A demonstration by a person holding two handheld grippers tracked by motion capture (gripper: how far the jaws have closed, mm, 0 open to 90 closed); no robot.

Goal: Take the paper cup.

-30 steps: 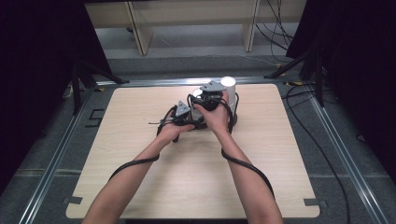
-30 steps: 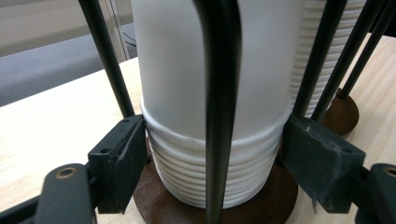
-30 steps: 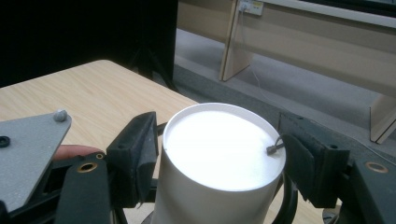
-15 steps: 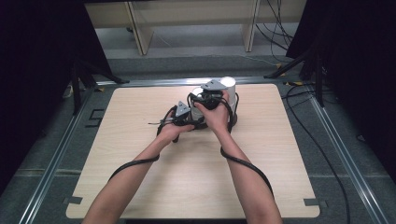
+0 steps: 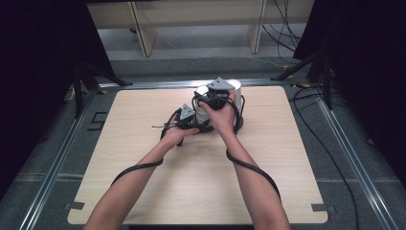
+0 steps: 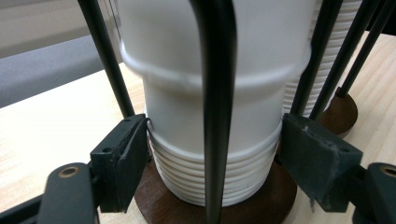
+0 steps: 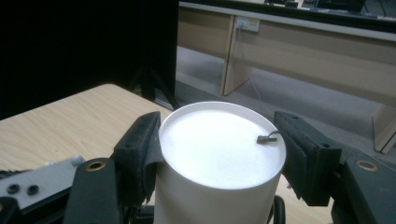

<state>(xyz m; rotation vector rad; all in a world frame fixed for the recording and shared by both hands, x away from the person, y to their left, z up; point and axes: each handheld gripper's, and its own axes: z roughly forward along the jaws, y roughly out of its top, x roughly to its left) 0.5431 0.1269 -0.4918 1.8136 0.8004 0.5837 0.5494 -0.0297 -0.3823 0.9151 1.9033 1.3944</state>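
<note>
Your left gripper (image 6: 212, 158) has its fingers clamped low on the white cup stack (image 6: 210, 93) in the wire holder (image 6: 215, 116) near the surface's (image 5: 143, 120) far edge, while your right gripper's (image 7: 217, 154) fingers squeeze its top rim.

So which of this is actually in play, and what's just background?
In play: white paper cup stack; black wire cup holder on round brown wooden base; left gripper; right gripper.
Background: pale wooden tabletop; wooden shelving legs; floor cables.
</note>
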